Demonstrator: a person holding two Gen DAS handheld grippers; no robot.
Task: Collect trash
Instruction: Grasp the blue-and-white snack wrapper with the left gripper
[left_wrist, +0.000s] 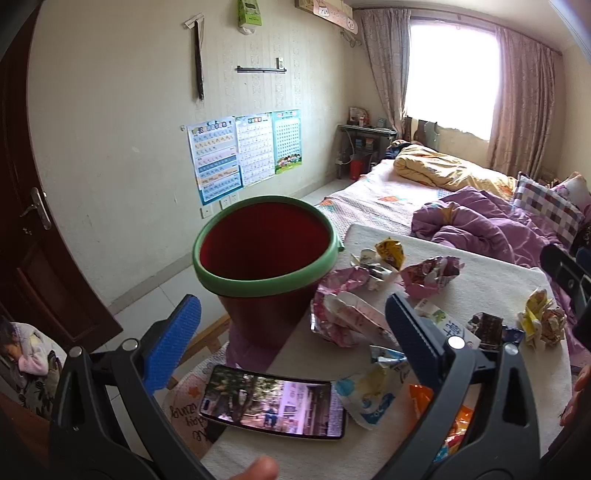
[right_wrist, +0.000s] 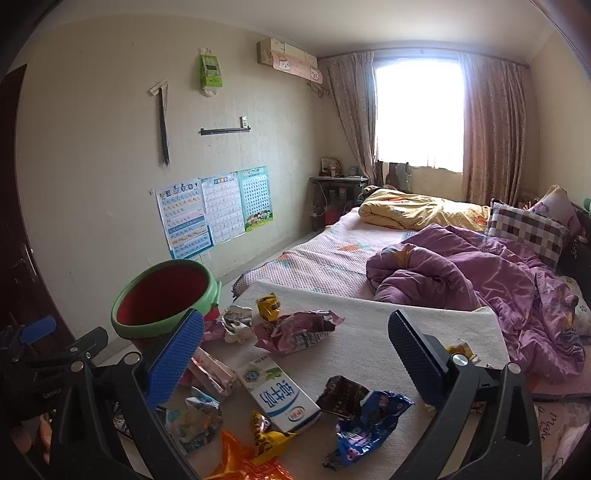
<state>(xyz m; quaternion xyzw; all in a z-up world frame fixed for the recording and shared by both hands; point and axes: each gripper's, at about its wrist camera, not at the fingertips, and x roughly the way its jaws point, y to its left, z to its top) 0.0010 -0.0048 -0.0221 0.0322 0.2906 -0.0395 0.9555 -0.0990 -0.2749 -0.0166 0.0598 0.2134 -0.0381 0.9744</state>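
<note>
Both grippers hover with jaws spread, holding nothing: the left gripper (left_wrist: 295, 321) faces the red bin (left_wrist: 264, 258) with its green rim, the right gripper (right_wrist: 295, 343) hangs over the white tabletop (right_wrist: 369, 332). Crumpled wrappers (right_wrist: 295, 332) and a milk carton (right_wrist: 279, 397) lie scattered there, beside a lit phone (left_wrist: 273, 402)

A lived-in home bedroom: an unmade bed (right_wrist: 332, 258) with a rumpled purple duvet (right_wrist: 461, 273), a yellow quilt (right_wrist: 417, 210) and a checked pillow (right_wrist: 524, 229), pinkish curtains (right_wrist: 491, 129) at a bright window (right_wrist: 419, 110), children's learning charts (right_wrist: 218, 210) taped to the wall, and a dark wooden door (left_wrist: 22, 184).
</note>
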